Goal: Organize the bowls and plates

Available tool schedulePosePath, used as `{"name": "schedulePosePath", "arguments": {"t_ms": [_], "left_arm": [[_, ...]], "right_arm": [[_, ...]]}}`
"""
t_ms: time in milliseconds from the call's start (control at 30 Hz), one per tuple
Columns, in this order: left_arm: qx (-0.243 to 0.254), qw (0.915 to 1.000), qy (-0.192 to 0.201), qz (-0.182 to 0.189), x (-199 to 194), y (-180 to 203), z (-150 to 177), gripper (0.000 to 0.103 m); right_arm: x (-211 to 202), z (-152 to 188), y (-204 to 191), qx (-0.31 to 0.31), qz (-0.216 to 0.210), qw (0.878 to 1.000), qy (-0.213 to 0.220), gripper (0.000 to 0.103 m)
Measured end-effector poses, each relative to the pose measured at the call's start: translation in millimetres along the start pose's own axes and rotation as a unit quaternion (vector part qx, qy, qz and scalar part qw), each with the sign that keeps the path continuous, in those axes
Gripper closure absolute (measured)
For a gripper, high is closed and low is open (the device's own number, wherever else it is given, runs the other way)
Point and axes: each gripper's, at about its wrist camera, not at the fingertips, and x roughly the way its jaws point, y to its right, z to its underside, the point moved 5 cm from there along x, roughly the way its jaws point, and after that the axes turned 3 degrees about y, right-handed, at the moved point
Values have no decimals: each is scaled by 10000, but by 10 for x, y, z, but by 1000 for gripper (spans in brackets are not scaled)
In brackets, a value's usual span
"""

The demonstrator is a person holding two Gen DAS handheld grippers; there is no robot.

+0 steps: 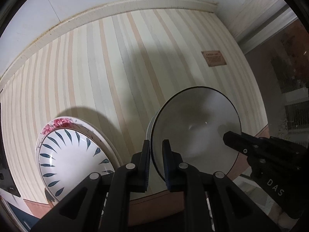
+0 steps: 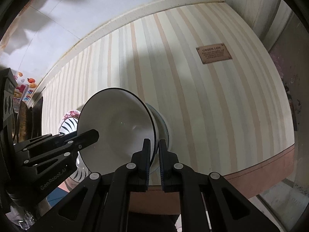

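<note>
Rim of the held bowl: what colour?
A thin dark line edges the white bowl; clearest in the left wrist view.

A white bowl (image 1: 197, 131) with a thin dark rim stands tilted on the striped cloth. At its nine o'clock lies a leaf-patterned bowl (image 1: 71, 154) inside a floral-rimmed plate (image 1: 61, 122).

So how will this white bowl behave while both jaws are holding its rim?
The white bowl looks like glazed ceramic, so probably rigid but slippery and chip-prone. The left gripper and right gripper pinch only the thin rim on opposite sides, so it could pivot or slip if either eases. Its deep, wide shape suggests some weight, so set it down gently near the leaf plate.
</note>
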Motion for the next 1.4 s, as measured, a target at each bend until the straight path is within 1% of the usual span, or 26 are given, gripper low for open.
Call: {"name": "schedulePosePath", "arguments": {"t_ms": [300,600,667,733,867,967,1033,1200,1233,1267,1300,1333,1400], "left_arm": [[48,9996,-181,-205,145,36,34,93],[93,9992,-119,-369,124,63,25,93],[97,9988,-158,-448,138,62,39,92],[78,9988,-140,-452,143,57,45,92],[-31,9991,-124,-396,117,46,59,92],[-81,9993,-36,-364,31,49,53,92],[-40,9993,89,-370,-69,66,55,92],[86,9985,449,-308,-432,110,107,92],[113,9982,523,-285,-517,112,128,91],[146,9977,607,-260,-601,119,154,90],[186,9971,701,-235,-697,122,186,90],[220,9964,790,-219,-786,123,217,88],[274,9946,984,-194,-969,135,286,83]], "right_arm": [[136,3,56,-71,-45,9998,-156,93],[192,-30,74,-214,-101,9994,-270,92],[194,-30,74,-224,-122,9992,-301,91],[201,-29,72,-219,-161,9990,-350,89],[202,-43,73,-264,-184,9987,-394,89],[187,-40,63,-307,-149,9986,-405,89],[140,-31,47,-328,-118,9987,-367,89],[-191,52,-13,-309,80,9995,62,88],[-271,78,-33,-309,132,9993,158,87],[-371,106,-54,-296,196,9990,285,81],[-490,149,-86,-272,257,9984,434,72],[-577,185,-114,-259,289,9978,542,68],[-820,298,-189,-229,413,9952,855,56]]}}
